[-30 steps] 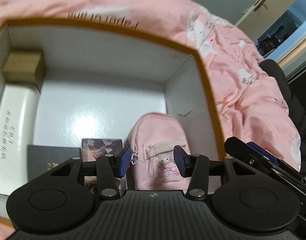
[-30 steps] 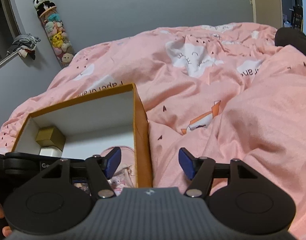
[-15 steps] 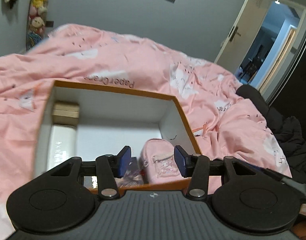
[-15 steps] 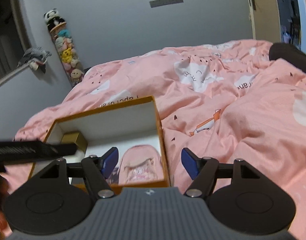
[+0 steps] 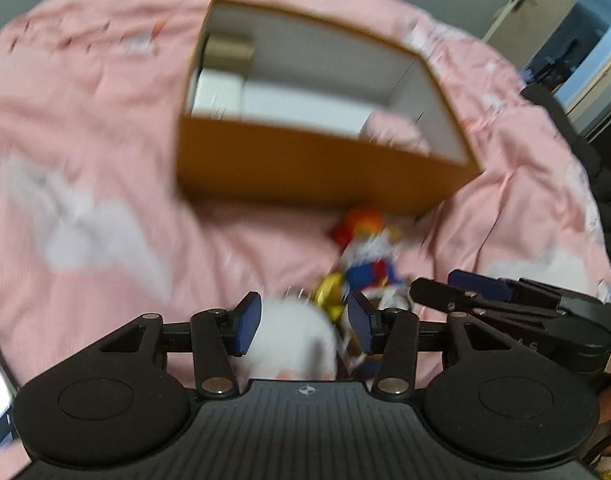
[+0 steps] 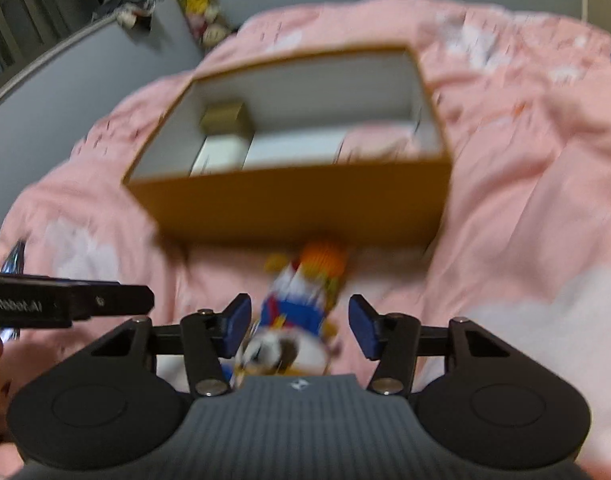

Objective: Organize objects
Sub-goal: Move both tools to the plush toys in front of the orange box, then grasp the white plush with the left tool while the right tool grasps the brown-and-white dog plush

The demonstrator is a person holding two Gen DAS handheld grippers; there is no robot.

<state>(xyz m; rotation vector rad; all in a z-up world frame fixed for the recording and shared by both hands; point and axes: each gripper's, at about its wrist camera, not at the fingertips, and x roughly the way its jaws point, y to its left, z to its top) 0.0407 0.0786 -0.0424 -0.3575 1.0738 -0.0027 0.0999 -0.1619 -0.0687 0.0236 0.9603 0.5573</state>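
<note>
The right gripper (image 6: 299, 326) is closing with nothing pressed between its blue pads, and the blurred orange, blue and white plush toy (image 6: 301, 300) lies straight ahead at twelve o'clock, partly between the jaws, its long axis running away toward the orange-brown cardboard box (image 6: 297, 204) on the pink printed duvet (image 6: 525, 220). The left gripper (image 5: 303, 326) is opening and empty, the same toy (image 5: 365, 256) off at its one o'clock, so the right hand looks better placed. Half a second earlier both cameras looked into the box at the pink pouch; now they face the toy outside its near wall.
</note>
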